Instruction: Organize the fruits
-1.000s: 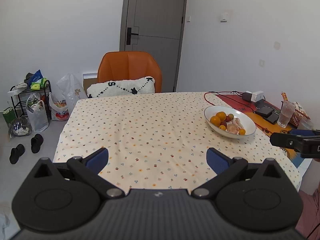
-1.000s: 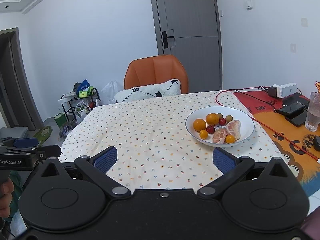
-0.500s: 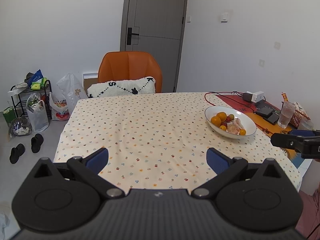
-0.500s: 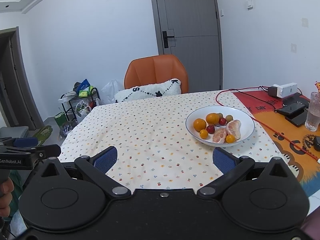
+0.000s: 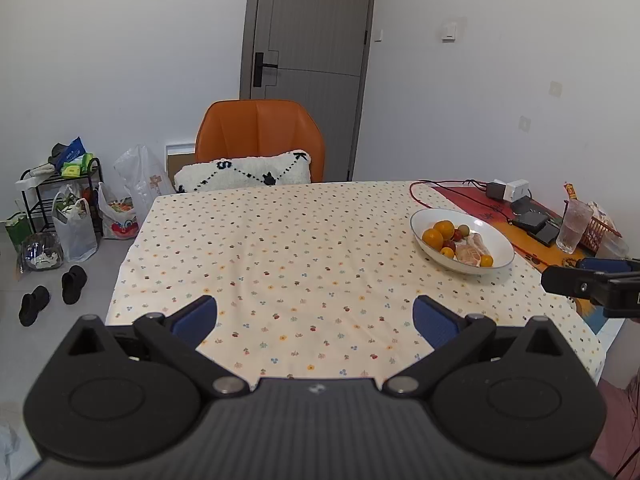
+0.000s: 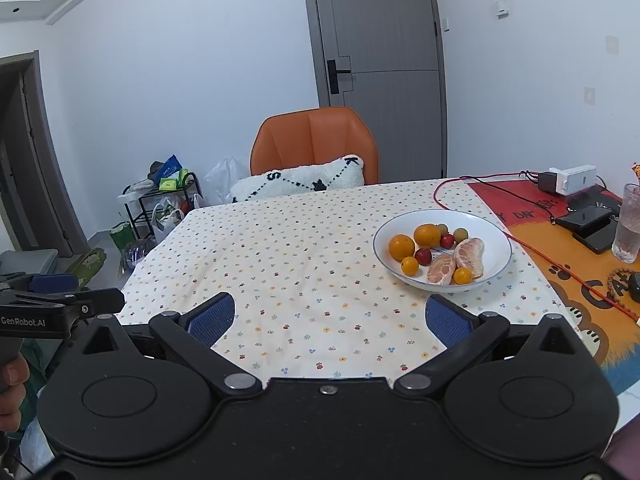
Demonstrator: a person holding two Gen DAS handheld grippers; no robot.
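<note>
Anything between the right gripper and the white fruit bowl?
No: only bare flower-print tablecloth lies between the open right gripper and the white fruit bowl, per the right wrist view.

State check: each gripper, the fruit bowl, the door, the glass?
left gripper: open, holding nothing
right gripper: open, holding nothing
bowl: upright on the tablecloth, fruit inside
door: closed
glass: upright; contents unclear
</note>
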